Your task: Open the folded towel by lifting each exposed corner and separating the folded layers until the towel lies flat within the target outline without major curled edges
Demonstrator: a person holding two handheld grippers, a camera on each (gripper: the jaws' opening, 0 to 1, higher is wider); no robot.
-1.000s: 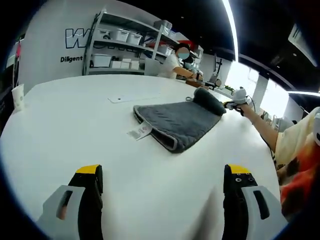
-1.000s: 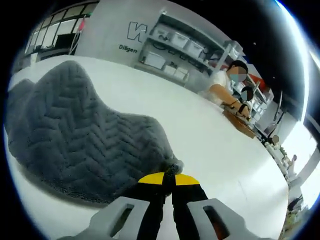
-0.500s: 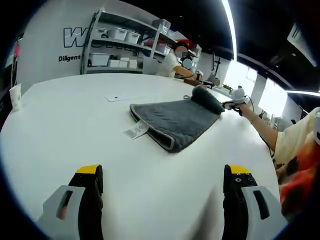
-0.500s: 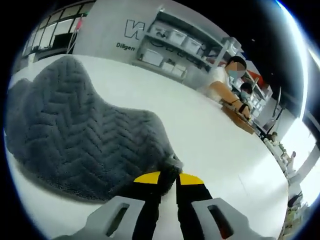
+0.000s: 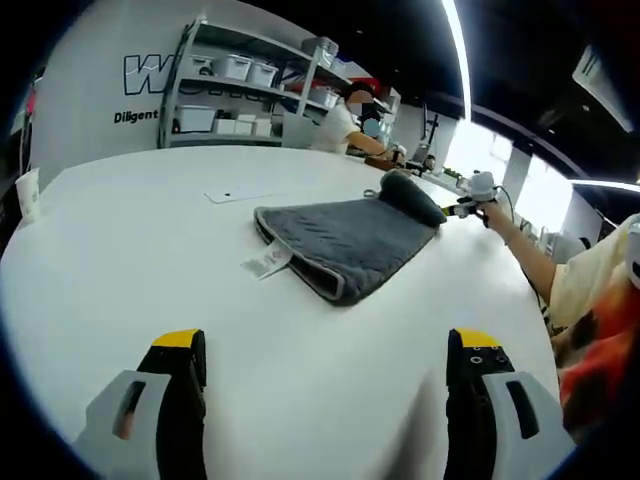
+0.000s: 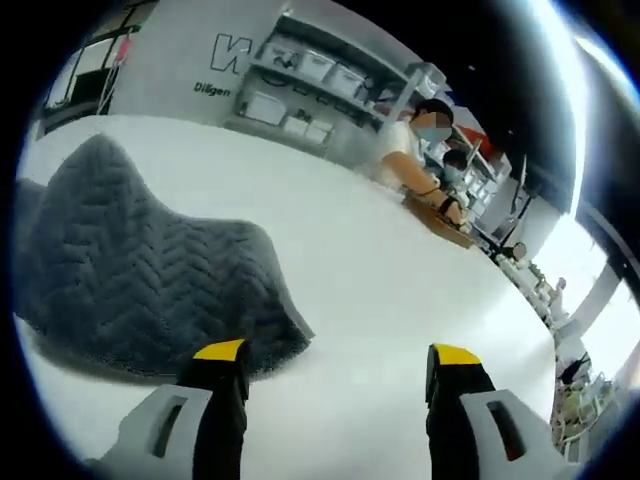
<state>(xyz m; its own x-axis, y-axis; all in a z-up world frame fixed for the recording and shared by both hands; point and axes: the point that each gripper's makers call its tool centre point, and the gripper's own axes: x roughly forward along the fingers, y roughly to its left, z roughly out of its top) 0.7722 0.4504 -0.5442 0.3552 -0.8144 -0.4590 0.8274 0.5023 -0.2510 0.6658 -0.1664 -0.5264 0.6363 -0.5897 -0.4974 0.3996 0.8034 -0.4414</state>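
A: Noting a change: the right hand-held gripper [image 6: 335, 362], clamped on the towel [image 6: 130, 270] corner half a second ago, now stands open, corner dropped.

B: Left hand-held gripper [image 5: 325, 345]?

A: Open, empty. Towel mid-table [image 5: 120, 260], far end humped, not yet flat.

Left grey, yellow-tipped two-jaw gripper [image 5: 325, 365] with jaws spread wide; right grey, yellow-tipped two-jaw gripper [image 6: 338, 380] likewise parted, the person's outstretched forearm [image 5: 525, 250] carrying it.
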